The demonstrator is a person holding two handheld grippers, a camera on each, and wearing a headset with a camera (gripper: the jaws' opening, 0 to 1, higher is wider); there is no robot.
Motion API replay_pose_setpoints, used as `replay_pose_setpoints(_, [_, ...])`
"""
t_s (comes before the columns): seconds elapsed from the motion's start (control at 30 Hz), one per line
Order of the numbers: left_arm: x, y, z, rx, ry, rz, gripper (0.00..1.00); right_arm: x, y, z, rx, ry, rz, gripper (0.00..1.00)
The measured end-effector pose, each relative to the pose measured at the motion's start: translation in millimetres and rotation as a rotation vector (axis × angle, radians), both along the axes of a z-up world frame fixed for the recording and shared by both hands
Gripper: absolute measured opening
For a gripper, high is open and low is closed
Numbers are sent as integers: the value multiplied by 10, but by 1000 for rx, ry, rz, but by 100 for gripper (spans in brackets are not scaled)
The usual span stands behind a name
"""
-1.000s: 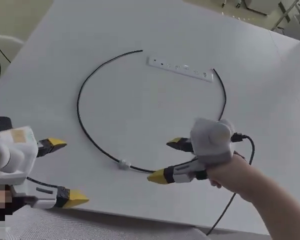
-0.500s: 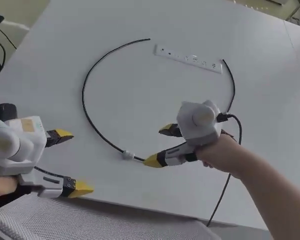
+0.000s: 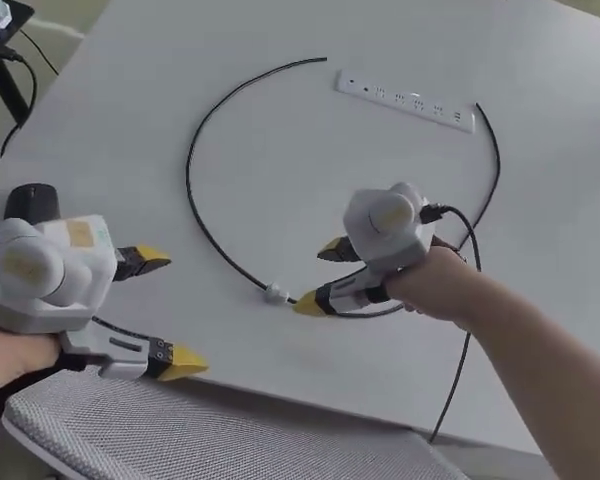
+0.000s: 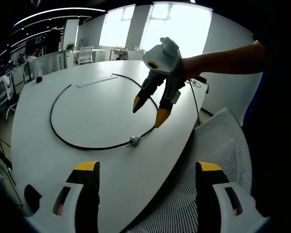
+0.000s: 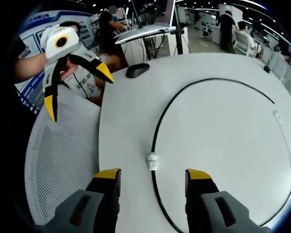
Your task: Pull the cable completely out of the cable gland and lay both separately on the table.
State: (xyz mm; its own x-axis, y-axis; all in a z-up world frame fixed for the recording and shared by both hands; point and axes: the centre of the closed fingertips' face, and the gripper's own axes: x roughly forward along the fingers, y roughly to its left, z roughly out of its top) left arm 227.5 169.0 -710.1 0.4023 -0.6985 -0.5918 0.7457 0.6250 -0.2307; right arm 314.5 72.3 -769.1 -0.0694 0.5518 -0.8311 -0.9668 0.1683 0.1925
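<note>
Hovering R claw (image 3: 314, 279) jaws apart | gland (image 3: 274, 294) just ahead | L claw (image 3: 182, 312) apart

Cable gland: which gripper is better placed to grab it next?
Right. The right gripper, jaws open, hovers beside the cable gland; the left gripper, also open, is farther off at the table edge.

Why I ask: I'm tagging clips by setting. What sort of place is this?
Probably an open-plan office or lab: a large white table with a power strip on it, a mesh office chair at its edge, and tall bright windows behind more chairs.
</note>
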Motion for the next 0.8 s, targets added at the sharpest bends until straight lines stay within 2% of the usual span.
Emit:
replay_pose_setpoints(0.13, [-19, 41, -20, 4, 9, 6, 81, -15, 50, -68, -15, 7, 18, 49])
replay_pose_setpoints(0.37, [-18, 102, -25, 5, 5, 27, 82, -12, 107, -223, -43, 14, 38, 46])
replay_pose_setpoints(0.6, [-34, 104, -59, 6, 11, 24, 80, -39, 143, -339, -71, 26, 67, 43])
replay_pose_setpoints(0.8, [-24, 100, -50, 3, 9, 26, 80, -76, 165, -450, -92, 13, 101, 38])
